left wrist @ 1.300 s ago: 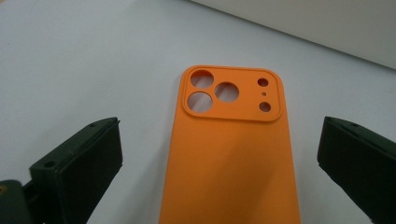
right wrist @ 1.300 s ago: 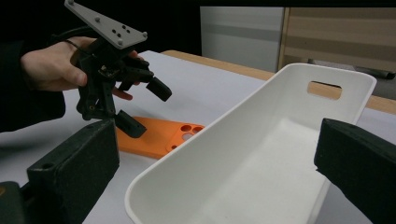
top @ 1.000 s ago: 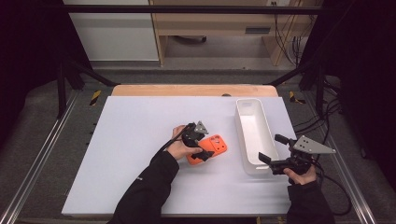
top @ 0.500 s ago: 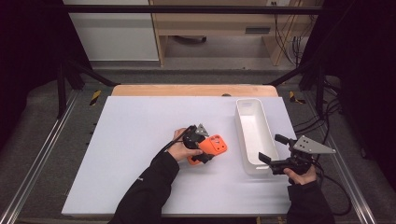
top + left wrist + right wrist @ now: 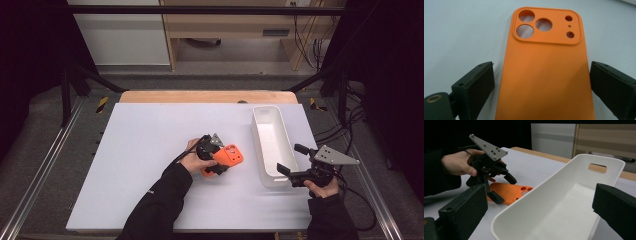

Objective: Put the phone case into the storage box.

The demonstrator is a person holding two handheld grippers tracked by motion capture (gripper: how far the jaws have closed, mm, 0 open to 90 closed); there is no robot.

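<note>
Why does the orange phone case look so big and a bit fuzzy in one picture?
In the left gripper view the camera sits very close, so the orange phone case looks huge and soft-edged, with a dim shadow low down. In the high view it is small, and the room behind the table is dark. In the right gripper view the near black pads blur.

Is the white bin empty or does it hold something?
Empty. The white bin shows only its bare inside in the right gripper view, and the orange phone case lies flat on the table beside it.
</note>
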